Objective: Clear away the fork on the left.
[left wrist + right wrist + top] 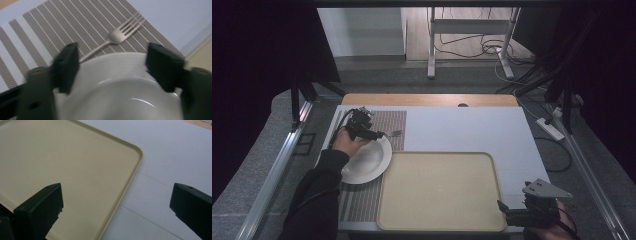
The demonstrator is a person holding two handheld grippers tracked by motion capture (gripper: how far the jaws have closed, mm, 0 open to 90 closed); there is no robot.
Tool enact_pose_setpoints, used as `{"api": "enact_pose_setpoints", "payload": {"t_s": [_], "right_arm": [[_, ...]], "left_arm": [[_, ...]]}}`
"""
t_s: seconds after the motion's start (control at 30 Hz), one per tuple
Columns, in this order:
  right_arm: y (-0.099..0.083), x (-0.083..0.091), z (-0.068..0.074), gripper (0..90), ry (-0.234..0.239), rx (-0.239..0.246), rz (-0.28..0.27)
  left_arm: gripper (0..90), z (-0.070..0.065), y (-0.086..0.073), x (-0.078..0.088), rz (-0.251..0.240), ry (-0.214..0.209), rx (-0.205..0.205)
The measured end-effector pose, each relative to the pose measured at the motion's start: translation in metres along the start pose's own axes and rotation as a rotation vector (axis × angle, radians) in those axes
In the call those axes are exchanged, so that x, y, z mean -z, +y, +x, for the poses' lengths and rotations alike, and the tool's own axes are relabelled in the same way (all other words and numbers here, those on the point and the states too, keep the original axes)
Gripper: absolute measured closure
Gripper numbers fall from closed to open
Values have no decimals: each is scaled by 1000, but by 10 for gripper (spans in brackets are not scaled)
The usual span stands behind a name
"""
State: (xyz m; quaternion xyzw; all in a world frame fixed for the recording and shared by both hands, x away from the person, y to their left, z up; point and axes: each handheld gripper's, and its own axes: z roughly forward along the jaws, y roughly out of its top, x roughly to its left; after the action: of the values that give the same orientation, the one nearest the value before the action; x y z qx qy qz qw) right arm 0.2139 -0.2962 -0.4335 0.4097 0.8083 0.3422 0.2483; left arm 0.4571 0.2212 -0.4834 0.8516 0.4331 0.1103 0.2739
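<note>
A white plate lies on a striped placemat at the table's left. Just beyond the plate's far rim, a metal fork rests on the mat. My left gripper hovers over that far rim. In the left gripper view its jaws stand apart above the plate, with the fork ahead of them and nothing pressed between the pads. My right gripper waits at the near right, wide open, beside the right edge of a beige tray.
The beige tray is bare and takes up the near middle of the white table top. The plate's right side overlaps the tray's left rim. A wooden strip runs along the far edge. Cables and desk legs lie on the floor beyond.
</note>
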Motion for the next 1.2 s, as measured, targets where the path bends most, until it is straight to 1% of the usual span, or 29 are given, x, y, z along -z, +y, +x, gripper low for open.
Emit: {"api": "enact_pose_setpoints", "payload": {"t_s": [0.03, 0.07, 0.1, 0.13, 0.17, 0.2, 0.27, 0.3, 0.33, 0.37, 0.47, 0.5, 0.57, 0.6, 0.63, 0.7, 0.73, 0.77, 0.8, 0.9, 0.93, 0.97, 1.0, 1.03, 1.07, 1.1, 1.13, 1.17, 1.2], "right_arm": [[0, 0, 0, 0, 0, 0, 0], [0, 0, 0, 0, 1, 0, 0], [0, 0, 0, 0, 1, 0, 0], [0, 0, 0, 0, 1, 1, 0], [0, 0, 0, 0, 1, 1, 0], [0, 0, 0, 0, 2, 2, -1], [0, 0, 0, 0, 3, 0, -1], [0, 0, 0, 0, 2, 0, 0], [0, 0, 0, 0, 3, 0, 0], [0, 0, 0, 0, 3, 0, 0], [0, 1, 0, 0, 2, 1, -4], [0, 1, 0, 0, 3, 1, -4], [-1, 1, 0, 0, 3, 1, -4], [-1, 1, -1, 0, 4, -1, -6], [-1, 1, -1, 0, 5, -2, -7], [-1, 1, -1, 0, 6, 0, -6], [-1, 1, 0, 0, 4, 2, -3], [-1, 1, 0, 0, 5, 4, -4], [-1, 1, 0, 0, 5, 5, -4], [0, 1, 0, 0, 8, 6, -3], [0, 1, 0, 0, 8, 6, -3], [0, 1, 0, 0, 8, 6, -4], [-1, 1, 0, 0, 6, 5, -4], [-1, 1, 0, 0, 6, 3, -4], [-1, 1, 0, 0, 6, 3, -5], [-1, 1, 0, 0, 9, 1, -7], [-1, 1, -1, 0, 9, 1, -7], [-1, 1, -1, 0, 10, 1, -5], [-1, 0, -1, 0, 10, 2, -5]], "left_arm": [[491, 1, 3, -2, 6, -4, -7], [583, 1, 6, -3, 15, -19, -19], [694, 1, 10, -5, 18, -25, -32], [756, 1, 13, -7, 26, -30, -42], [842, 1, 13, -7, 26, -30, -42], [886, 1, 19, -14, 54, -38, -59], [887, 1, 24, -22, 95, -50, -74], [888, 1, 26, -26, 119, -43, -82], [888, 1, 26, -26, 119, -43, -82], [888, 3, 30, -35, 164, -49, -92], [888, 5, 33, -47, 218, -78, -92], [887, 6, 33, -50, 232, -82, -94], [888, 7, 33, -53, 238, -85, -90], [888, 10, 34, -55, 229, -102, -86], [888, 12, 34, -55, 225, -98, -85], [888, 15, 34, -56, 219, -84, -85], [888, 16, 33, -57, 217, -67, -88], [888, 16, 33, -57, 217, -67, -88], [888, 19, 33, -58, 202, -52, -85], [888, 23, 33, -60, 171, -29, -68], [887, 23, 33, -60, 171, -29, -68], [888, 24, 33, -61, 166, -20, -70], [887, 24, 35, -60, 172, -13, -76], [888, 24, 35, -60, 172, -13, -76], [887, 28, 37, -54, 157, -51, -65], [887, 28, 37, -54, 157, -51, -65], [885, 32, 38, -46, 142, -55, -73], [838, 34, 38, -42, 134, -52, -72], [771, 34, 38, -42, 134, -52, -72]]}}
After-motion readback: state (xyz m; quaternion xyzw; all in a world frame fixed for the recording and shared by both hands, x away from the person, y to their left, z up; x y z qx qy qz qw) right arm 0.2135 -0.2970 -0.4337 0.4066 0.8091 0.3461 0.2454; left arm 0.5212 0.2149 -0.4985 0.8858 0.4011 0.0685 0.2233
